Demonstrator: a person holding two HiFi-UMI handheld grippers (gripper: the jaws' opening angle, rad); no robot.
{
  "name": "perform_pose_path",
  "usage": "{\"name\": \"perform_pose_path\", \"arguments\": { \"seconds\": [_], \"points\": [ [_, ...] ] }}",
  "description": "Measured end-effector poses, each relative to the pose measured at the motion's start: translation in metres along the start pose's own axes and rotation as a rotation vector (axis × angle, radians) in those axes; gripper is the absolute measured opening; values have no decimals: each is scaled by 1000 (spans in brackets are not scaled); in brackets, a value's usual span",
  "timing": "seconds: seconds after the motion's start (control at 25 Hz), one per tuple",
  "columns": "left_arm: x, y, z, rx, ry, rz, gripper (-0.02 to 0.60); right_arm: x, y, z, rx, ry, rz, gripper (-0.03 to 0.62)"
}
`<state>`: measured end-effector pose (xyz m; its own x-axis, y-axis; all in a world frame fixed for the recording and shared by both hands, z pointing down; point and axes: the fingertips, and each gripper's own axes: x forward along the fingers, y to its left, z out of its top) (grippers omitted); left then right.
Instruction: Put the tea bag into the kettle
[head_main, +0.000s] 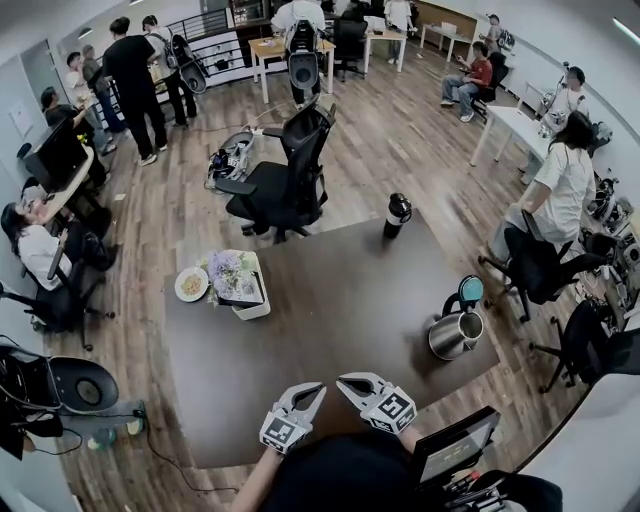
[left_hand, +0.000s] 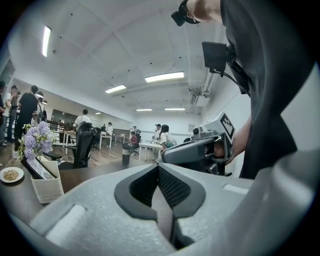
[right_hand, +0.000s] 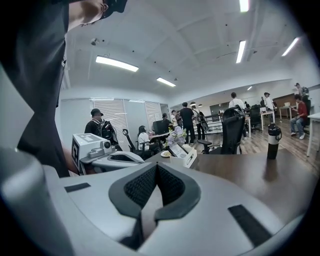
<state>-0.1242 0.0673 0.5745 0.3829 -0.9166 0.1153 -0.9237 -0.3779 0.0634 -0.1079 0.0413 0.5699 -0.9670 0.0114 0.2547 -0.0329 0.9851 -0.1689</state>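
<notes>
A steel kettle (head_main: 456, 333) stands at the right side of the dark table (head_main: 330, 300), its teal lid (head_main: 470, 291) tipped up. I cannot make out a tea bag in any view. Both grippers hover close together over the table's near edge, tips pointing toward each other. My left gripper (head_main: 316, 390) (left_hand: 158, 166) is shut with nothing between its pads. My right gripper (head_main: 344, 380) (right_hand: 156, 165) is also shut and empty. Each gripper view shows the other: the right gripper (left_hand: 200, 150) and the left gripper (right_hand: 111, 158).
A white box (head_main: 250, 290) (left_hand: 47, 182) (right_hand: 186, 156) with purple flowers (head_main: 225, 266) and a small plate of food (head_main: 191, 284) sit at the table's left. A black bottle (head_main: 397, 215) (right_hand: 272, 141) stands at the far edge. Office chairs (head_main: 285, 180) and people surround the table.
</notes>
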Motion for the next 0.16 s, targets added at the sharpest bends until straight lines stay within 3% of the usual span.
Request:
{"name": "perform_pose_path", "arguments": {
  "seconds": [0.16],
  "points": [
    [-11, -1, -2, 1, -7, -4, 6, 6, 10, -1, 2, -3, -3, 6]
  ]
}}
